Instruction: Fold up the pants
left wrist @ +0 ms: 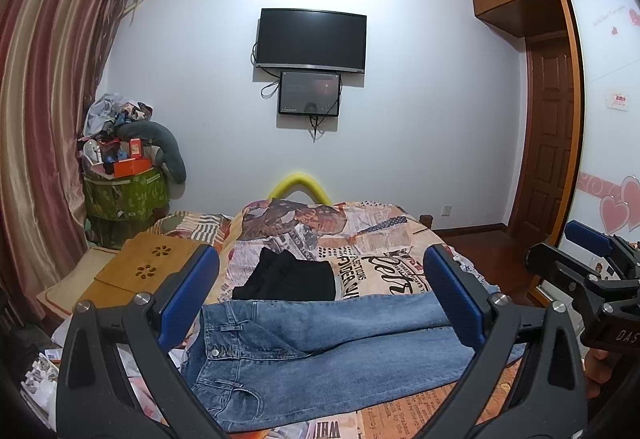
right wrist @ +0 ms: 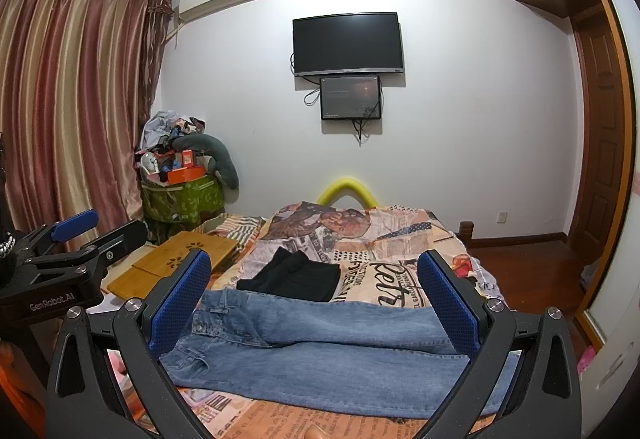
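My left claw and right claw hover spread wide and empty above the blue jeans, which lie flat across the bed for folding, a folded black garment just beyond.

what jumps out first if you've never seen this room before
The blue jeans grab the eye first, spread flat across the near end of the bed with the waistband to the left, framed by the open left gripper and the open right gripper. Just beyond them lies a folded black garment, and on the far wall hangs a dark TV with a smaller screen under it.
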`<state>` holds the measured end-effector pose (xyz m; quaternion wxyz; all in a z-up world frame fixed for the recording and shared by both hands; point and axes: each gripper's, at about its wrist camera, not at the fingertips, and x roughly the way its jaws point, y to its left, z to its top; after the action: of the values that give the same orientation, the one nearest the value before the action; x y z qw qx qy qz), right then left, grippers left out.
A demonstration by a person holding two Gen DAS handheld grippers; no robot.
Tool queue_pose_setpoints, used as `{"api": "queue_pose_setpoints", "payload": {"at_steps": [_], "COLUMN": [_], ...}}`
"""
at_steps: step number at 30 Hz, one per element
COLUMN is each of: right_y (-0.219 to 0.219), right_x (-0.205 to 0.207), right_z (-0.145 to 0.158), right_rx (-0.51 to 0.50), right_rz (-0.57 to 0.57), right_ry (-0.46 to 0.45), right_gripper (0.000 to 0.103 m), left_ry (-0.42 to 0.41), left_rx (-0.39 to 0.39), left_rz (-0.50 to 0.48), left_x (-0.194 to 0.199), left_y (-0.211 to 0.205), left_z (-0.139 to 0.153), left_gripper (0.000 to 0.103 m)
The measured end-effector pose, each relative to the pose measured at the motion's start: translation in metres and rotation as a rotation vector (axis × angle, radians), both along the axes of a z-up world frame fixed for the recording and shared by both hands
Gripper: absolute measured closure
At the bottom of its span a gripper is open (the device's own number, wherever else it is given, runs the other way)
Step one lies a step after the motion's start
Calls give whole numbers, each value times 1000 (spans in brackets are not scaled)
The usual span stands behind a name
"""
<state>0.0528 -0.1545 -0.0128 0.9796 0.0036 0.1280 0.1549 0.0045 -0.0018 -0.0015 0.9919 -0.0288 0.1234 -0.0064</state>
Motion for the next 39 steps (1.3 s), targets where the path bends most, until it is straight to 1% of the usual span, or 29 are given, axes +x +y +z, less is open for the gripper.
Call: {"api": "queue_pose_setpoints", "payload": {"at_steps": [5, 9, 12, 17, 22, 24, 27, 32, 35, 39], "right_y": [0, 0, -2, -7, -14, -17, -23, -36, -42, -45], "right_x": [12, 25, 42, 77, 115, 131, 159, 209, 236, 269], "right_z": [-4, -11, -17, -30, -44, -52, -65, -93, -113, -139], "right_rx": [0, -8, -23, -46, -60, -63, -63, -44, -46, -76], "right_rz": [-5, -17, -30, -34, -28, -22, -19, 6, 23, 55], "right_ry": [18, 35, 53, 98, 159, 190, 243, 358, 420, 486], "right_gripper": [1, 1, 0, 1, 1, 1, 1, 1, 1, 1], "left_ry": [17, 29, 49, 119, 184, 216, 249, 357, 456, 604], "left_rx": [4, 18, 35, 46, 95, 99, 87, 55, 34, 7], "left_rz": [5, 17, 32, 25, 63, 77, 72, 105, 121, 145], "left_x": [16, 37, 58, 106, 160, 186, 213, 269, 303, 343], "left_y": [3, 6, 9, 23, 39, 50, 65, 98, 120, 151], "left_z": [-3, -7, -13, -29, -51, -62, -78, -115, -144, -192], "left_gripper": [0, 0, 0, 0, 0, 0, 0, 0, 0, 0]}}
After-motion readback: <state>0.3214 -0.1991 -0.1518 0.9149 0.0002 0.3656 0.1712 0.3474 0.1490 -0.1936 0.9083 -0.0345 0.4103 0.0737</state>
